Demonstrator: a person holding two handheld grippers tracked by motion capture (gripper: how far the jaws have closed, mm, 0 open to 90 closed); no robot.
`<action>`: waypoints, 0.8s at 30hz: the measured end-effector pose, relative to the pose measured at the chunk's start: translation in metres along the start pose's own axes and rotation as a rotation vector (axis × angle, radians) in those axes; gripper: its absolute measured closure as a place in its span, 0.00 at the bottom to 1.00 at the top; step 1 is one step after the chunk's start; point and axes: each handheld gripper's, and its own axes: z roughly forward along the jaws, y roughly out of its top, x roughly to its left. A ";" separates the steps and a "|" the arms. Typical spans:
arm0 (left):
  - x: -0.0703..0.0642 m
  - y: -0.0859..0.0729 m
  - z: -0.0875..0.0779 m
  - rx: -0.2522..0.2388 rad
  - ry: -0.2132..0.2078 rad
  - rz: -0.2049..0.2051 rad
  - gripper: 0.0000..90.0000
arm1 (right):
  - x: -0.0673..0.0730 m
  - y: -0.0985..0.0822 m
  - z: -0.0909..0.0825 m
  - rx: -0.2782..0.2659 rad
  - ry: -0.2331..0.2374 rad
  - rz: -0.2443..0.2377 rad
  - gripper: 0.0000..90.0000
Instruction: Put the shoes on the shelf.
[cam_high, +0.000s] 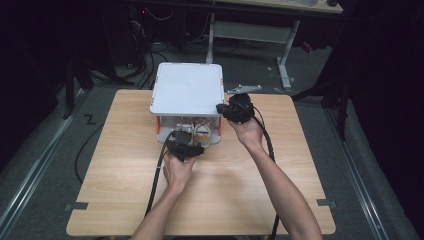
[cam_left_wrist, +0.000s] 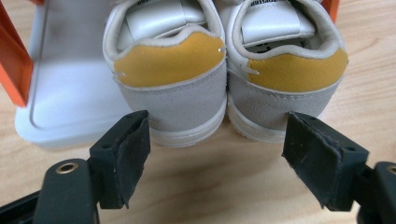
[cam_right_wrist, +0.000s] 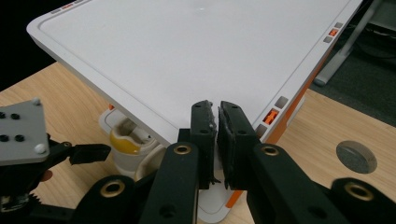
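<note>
A: What's the container, and what's in it?

B: A white box (cam_high: 186, 90) with orange corner posts sits on the desk (cam_high: 250, 190), toward twelve o'clock of the desk's middle. Its lid (cam_right_wrist: 187, 51) is lifted, tilted up on the near side. Inside stands a pair of shoes (cam_left_wrist: 224, 88), white with grey suede heels and yellow heel tabs, side by side and touching, heels toward the person. In the left gripper view they rest on the box's white base (cam_left_wrist: 65, 98).

A: Where are the grippers?

B: The left gripper (cam_high: 184, 145) is at the box's six o'clock opening. Its jaws stand wide apart, level with the heels, one at either outer side of the pair, not pressing on them. The right gripper (cam_high: 224, 109) is at the lid's near corner, about four o'clock of the box.

A: Is the right one holding anything?

B: Its jaws are closed on the lid's edge, which passes between the pads in the right gripper view.
</note>
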 end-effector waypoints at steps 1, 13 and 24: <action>0.000 0.002 0.002 -0.002 0.003 -0.003 0.26 | 0.000 0.000 0.000 0.000 -0.001 0.000 0.94; 0.001 0.012 0.021 -0.055 0.020 -0.040 0.29 | -0.001 -0.001 0.000 -0.008 0.005 0.001 0.94; 0.005 0.021 0.032 -0.070 0.036 -0.054 0.28 | 0.000 -0.002 0.000 -0.013 0.003 0.003 0.94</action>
